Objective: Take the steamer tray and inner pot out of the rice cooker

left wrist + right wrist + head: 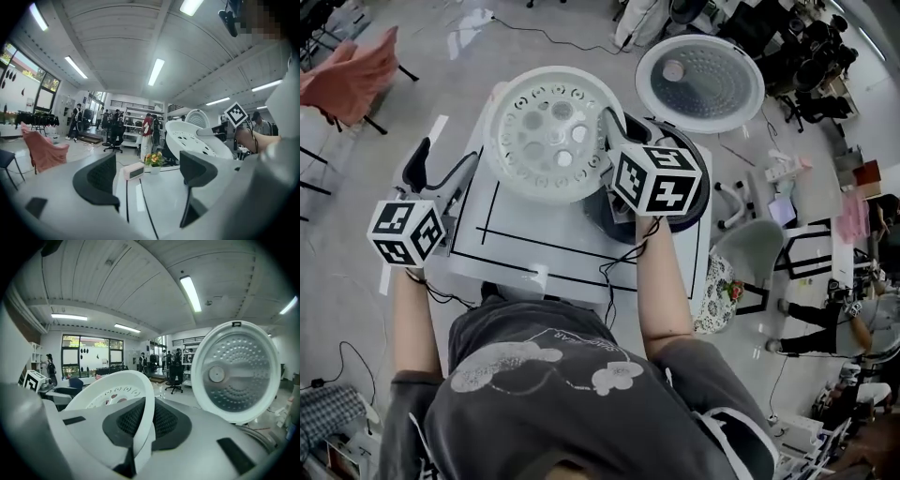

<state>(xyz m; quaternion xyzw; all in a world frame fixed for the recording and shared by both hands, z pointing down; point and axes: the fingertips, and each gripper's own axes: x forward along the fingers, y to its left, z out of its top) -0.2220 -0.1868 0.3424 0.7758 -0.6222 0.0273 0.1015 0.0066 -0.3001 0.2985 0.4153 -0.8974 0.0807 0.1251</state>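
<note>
Head view: one steamer tray hangs above the table at 12 o'clock, the right gripper on its 3 o'clock rim. One rice cooker sits at 2 o'clock, lid up.
Left gripper view: the left gripper has two jaws wide apart, empty.
Right gripper view: both jaws pinch the tray's rim.

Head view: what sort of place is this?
Likely an open lab or office workspace, not a home kitchen: an office chair, a loose cable across the bare floor, and ceiling strip lights in the left gripper view.
</note>
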